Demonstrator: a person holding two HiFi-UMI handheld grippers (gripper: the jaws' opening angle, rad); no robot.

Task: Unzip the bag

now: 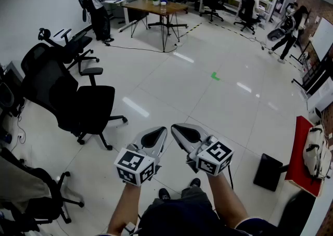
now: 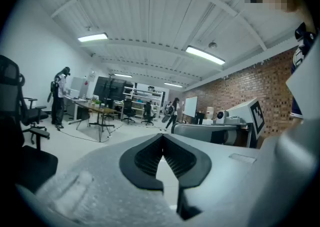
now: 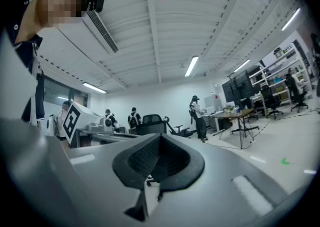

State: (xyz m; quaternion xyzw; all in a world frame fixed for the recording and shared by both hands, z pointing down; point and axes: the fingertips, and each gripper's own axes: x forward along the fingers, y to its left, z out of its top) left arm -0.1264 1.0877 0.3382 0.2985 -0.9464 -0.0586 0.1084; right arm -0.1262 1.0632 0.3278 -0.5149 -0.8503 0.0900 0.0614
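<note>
A white bag (image 1: 316,153) with black straps lies on a red table (image 1: 299,149) at the far right edge of the head view, well away from both grippers. I hold my left gripper (image 1: 164,130) and my right gripper (image 1: 174,126) side by side in front of my body, above the white floor, tips nearly touching. Both are shut with nothing between the jaws. In the left gripper view the left gripper (image 2: 162,136) points into the room, jaws together. The right gripper (image 3: 159,136) looks the same in its own view. Neither gripper view shows the bag.
Black office chairs (image 1: 78,102) stand at the left. A black box (image 1: 268,171) sits on the floor beside the red table. A wooden table (image 1: 155,7) and several people are at the far end of the room.
</note>
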